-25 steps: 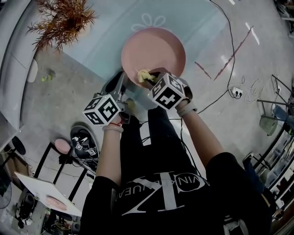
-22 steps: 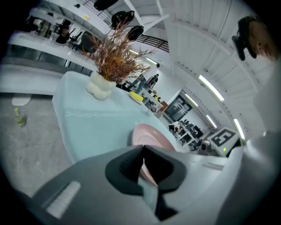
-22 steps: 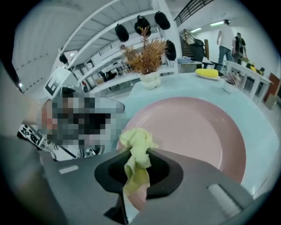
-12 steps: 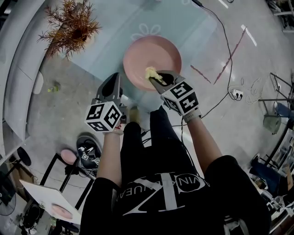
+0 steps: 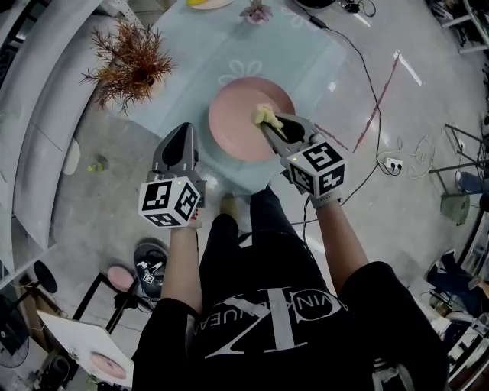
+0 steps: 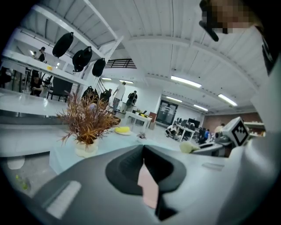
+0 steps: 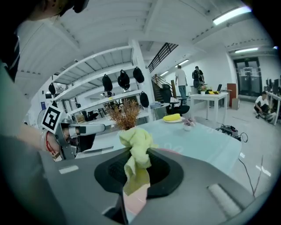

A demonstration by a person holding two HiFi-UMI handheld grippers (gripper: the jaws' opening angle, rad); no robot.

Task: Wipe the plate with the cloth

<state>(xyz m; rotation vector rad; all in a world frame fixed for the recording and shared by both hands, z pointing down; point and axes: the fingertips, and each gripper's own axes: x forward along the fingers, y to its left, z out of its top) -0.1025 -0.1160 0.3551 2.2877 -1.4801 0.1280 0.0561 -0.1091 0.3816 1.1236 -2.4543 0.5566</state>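
A pink plate (image 5: 237, 130) lies on the pale blue table (image 5: 191, 53), ahead of the person. My right gripper (image 5: 267, 122) reaches over the plate's right part and is shut on a crumpled yellow-green cloth (image 5: 263, 114). In the right gripper view the cloth (image 7: 137, 158) sticks up between the jaws of that gripper (image 7: 139, 151), with pink plate (image 7: 134, 200) showing below. My left gripper (image 5: 183, 131) hovers just left of the plate, apart from it. Its jaws stand together in the left gripper view (image 6: 144, 151), holding nothing. A pink sliver (image 6: 148, 186) shows between them.
A dried brown plant in a white pot (image 5: 130, 61) stands at the table's left. At the far end are a yellow object on a dish (image 5: 202, 2) and a small flower (image 5: 256, 11). Cables (image 5: 367, 84) trail over the floor to the right. Gear sits at lower left (image 5: 149, 267).
My right gripper has carried the cloth from the plate's near edge toward its right side. My left gripper has drawn away from the plate's near-left rim.
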